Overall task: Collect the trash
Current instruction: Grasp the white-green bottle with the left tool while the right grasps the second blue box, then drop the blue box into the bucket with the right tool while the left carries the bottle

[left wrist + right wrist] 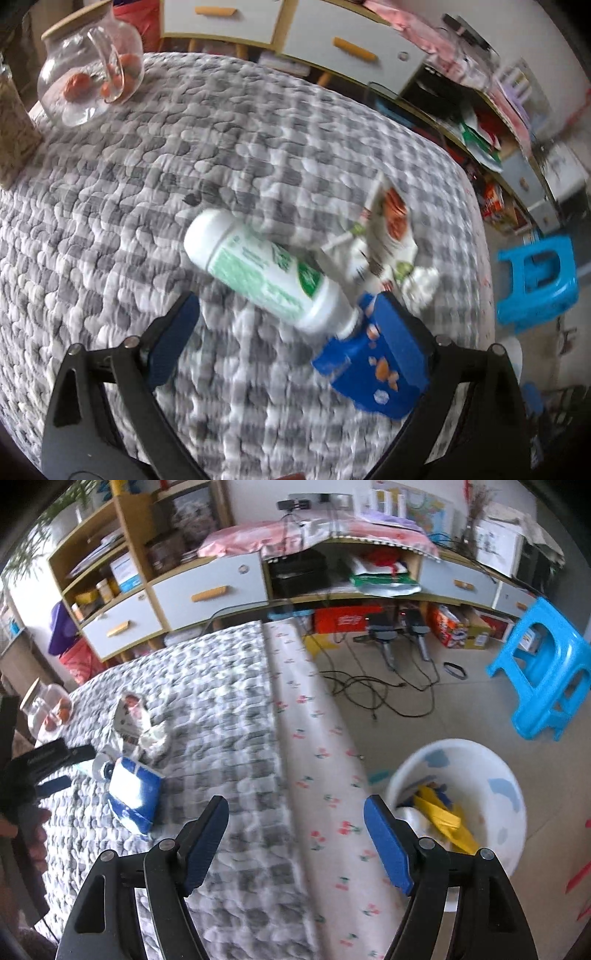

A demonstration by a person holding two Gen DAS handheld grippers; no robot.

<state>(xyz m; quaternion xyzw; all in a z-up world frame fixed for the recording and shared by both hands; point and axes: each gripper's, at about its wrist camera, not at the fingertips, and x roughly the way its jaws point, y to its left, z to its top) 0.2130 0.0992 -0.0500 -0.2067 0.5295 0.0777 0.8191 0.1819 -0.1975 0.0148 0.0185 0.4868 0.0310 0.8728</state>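
left tongs [284, 332]: spread wide, hovering right over the white bottle [258, 273]
right tongs [295, 843]: wide open, nothing in them
trash: bottle, blue carton [369, 373], crumpled wrapper [388, 229] all on the grey quilted bed [110, 221]
bin [509, 797]: on the floor beside the bed

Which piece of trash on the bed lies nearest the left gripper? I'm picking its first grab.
The blue carton, against the left gripper's right finger. The white bottle lies just beyond it; the crumpled wrappers are farther off.
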